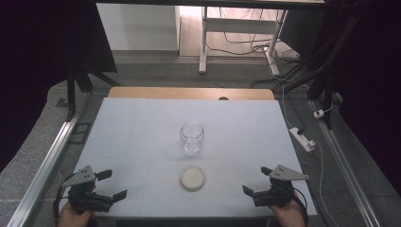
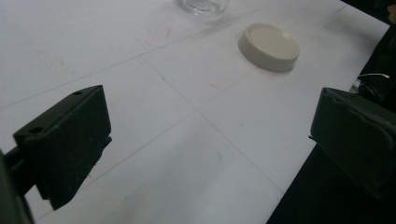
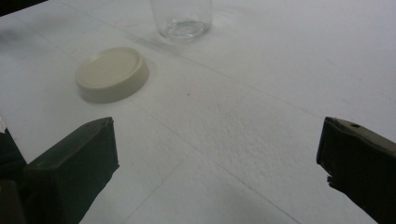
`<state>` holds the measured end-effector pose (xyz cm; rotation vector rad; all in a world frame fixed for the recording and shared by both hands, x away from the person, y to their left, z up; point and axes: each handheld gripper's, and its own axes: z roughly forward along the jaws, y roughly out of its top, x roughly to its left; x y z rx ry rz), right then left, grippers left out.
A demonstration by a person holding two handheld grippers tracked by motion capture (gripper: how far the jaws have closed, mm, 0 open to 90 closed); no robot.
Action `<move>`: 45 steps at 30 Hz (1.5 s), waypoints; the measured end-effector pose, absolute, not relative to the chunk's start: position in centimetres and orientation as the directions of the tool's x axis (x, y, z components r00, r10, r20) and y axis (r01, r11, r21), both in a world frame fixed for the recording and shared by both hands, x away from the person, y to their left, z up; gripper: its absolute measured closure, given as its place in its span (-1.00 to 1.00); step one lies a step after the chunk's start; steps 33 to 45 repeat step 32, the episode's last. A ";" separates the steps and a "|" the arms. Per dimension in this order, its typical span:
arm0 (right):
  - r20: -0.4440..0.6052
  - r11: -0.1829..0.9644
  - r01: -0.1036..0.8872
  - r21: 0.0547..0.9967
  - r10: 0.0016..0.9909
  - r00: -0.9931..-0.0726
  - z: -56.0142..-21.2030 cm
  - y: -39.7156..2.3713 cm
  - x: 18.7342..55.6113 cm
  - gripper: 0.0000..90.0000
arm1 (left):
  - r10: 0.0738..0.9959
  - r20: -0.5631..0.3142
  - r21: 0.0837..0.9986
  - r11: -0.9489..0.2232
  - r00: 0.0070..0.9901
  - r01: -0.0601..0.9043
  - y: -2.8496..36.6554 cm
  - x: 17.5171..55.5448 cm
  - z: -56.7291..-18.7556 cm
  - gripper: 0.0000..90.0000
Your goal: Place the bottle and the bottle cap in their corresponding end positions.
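Both claws, left claw (image 1: 112,184) and right claw (image 1: 254,180), gape wide, the cream lid (image 1: 192,178) lying between them, untouched.

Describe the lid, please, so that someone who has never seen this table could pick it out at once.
On the white table, look to the middle of the near half, between the two grippers. There lies the lid, just in front of the glass jar. It is a flat, round, cream disc, opaque and low, while the jar is clear and upright.
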<state>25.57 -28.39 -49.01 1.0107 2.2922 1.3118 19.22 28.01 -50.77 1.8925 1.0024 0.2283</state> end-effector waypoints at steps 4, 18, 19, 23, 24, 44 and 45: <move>0.075 0.326 0.437 0.838 0.725 -0.685 -49.2 -29.1 25.2 -1.00 | 0.740 -0.238 0.800 -0.218 0.629 0.559 28.5 18.8 -51.1 -1.00; 0.063 0.322 0.483 0.814 0.778 -0.626 -49.6 -30.7 24.4 -1.00 | 0.799 -0.194 0.757 -0.247 0.569 0.605 29.5 17.7 -52.1 -1.00; 0.064 0.320 0.483 0.815 0.779 -0.624 -49.6 -30.8 24.3 -1.00 | 0.803 -0.189 0.755 -0.250 0.565 0.607 29.5 17.7 -52.1 -1.00; 0.057 0.321 0.488 0.812 0.788 -0.613 -49.5 -30.9 24.1 -1.00 | 0.821 -0.166 0.746 -0.258 0.547 0.614 29.7 17.4 -52.2 -1.00; 0.058 0.319 0.490 0.811 0.790 -0.611 -49.5 -31.0 24.0 -1.00 | 0.825 -0.160 0.745 -0.259 0.541 0.615 29.8 17.3 -52.2 -1.00; 0.054 0.320 0.498 0.806 0.798 -0.600 -49.5 -31.1 23.9 -1.00 | 0.830 -0.158 0.735 -0.262 0.535 0.625 29.9 17.3 -52.2 -1.00; 0.054 0.320 0.498 0.806 0.798 -0.600 -49.5 -31.1 23.9 -1.00 | 0.830 -0.158 0.735 -0.262 0.535 0.625 29.9 17.3 -52.2 -1.00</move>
